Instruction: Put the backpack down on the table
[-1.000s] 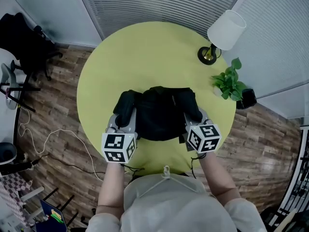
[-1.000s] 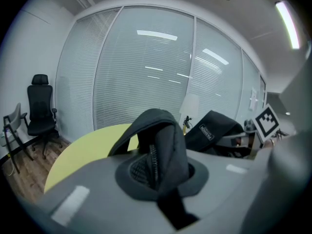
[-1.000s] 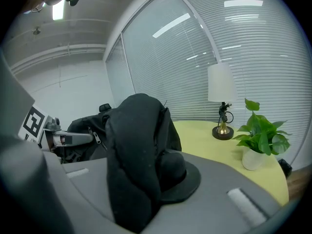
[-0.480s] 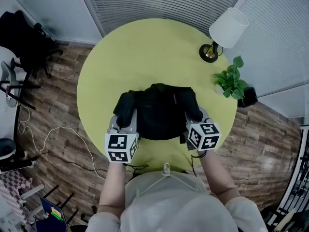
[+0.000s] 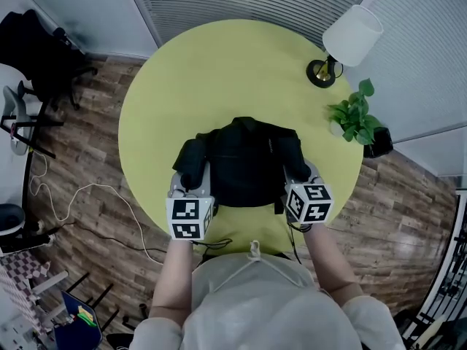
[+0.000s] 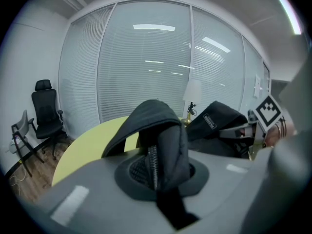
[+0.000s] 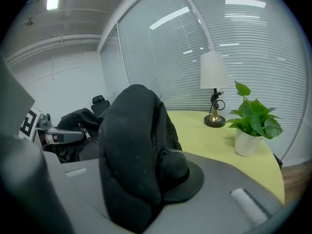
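Observation:
A black backpack [image 5: 248,162] lies on the near half of the round yellow-green table [image 5: 182,86], between my two grippers. My left gripper [image 5: 191,181] is shut on the pack's left shoulder strap [image 6: 161,130], which bunches up between the jaws and hangs out below them. At the pack's right side, my right gripper [image 5: 298,177] has a thick fold of black fabric [image 7: 131,145] between its jaws. These jaws are opening, and the fold still fills the gap. The pack's underside is hidden, so whether it rests fully on the tabletop cannot be told.
A white-shaded lamp [image 5: 350,39] and a potted green plant [image 5: 354,119] stand at the table's far right edge. A black office chair [image 5: 40,57] is on the wooden floor at the far left, with a cable [image 5: 80,210] trailing near it.
Both grippers and the backpack have sunk toward the tabletop together and slid slightly nearer the table's front edge. The grip on each side looks the same.

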### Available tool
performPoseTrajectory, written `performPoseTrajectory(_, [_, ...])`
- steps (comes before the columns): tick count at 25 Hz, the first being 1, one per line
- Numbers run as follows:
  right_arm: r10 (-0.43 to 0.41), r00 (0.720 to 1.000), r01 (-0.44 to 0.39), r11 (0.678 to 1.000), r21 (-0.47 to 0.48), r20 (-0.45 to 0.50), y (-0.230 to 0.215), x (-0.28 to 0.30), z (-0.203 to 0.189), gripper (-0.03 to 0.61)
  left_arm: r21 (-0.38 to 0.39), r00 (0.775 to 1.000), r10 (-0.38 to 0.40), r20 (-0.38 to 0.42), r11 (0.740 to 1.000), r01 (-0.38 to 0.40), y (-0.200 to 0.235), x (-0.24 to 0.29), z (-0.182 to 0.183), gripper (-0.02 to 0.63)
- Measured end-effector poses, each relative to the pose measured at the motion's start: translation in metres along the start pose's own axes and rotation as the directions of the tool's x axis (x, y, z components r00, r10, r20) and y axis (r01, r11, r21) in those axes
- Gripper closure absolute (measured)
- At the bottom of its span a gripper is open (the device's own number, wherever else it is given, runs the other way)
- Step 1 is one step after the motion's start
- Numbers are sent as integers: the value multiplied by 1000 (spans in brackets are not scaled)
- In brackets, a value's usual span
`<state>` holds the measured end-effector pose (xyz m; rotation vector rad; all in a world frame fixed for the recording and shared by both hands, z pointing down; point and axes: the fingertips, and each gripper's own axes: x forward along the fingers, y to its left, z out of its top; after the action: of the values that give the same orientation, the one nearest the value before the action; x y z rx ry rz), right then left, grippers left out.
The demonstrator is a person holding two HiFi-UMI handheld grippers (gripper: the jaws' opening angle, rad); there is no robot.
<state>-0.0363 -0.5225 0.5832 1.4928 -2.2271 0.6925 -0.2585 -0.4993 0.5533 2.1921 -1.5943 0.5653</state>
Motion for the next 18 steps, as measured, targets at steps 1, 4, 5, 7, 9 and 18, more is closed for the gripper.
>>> performPoseTrajectory(1, [-6,1000,6,1000,-5,-1,0,-1,-2,508,-2,1000,3,-1,1000,-3,0,-1,-2,574])
performPoseTrajectory(4, [-17,1000,17,1000,-9,-8,0,-2,-5,485,0,1000,15,-1,1000,-15,0,-3,-5,572])
performPoseTrajectory(5, [-15,1000,15,1000,-14,-10,0,-2,-5,477,1,1000,19,0,1000,-19,0,-3,-6,571])
performPoseTrajectory(7, [-10,1000,10,1000,-29,-10,0,-4,-5,397,-17,1000,20,3,1000,-20,0,-4,-6,552])
performPoseTrajectory(9, [-13,1000,13,999,-43,-6,1,-7,-4,306,-59,1000,21,4,998,-21,1,-6,-7,476])
performPoseTrajectory(18, [-27,999,31,995,-94,42,6,-38,9,227,-98,998,65,4,993,-65,-16,-29,-16,244])
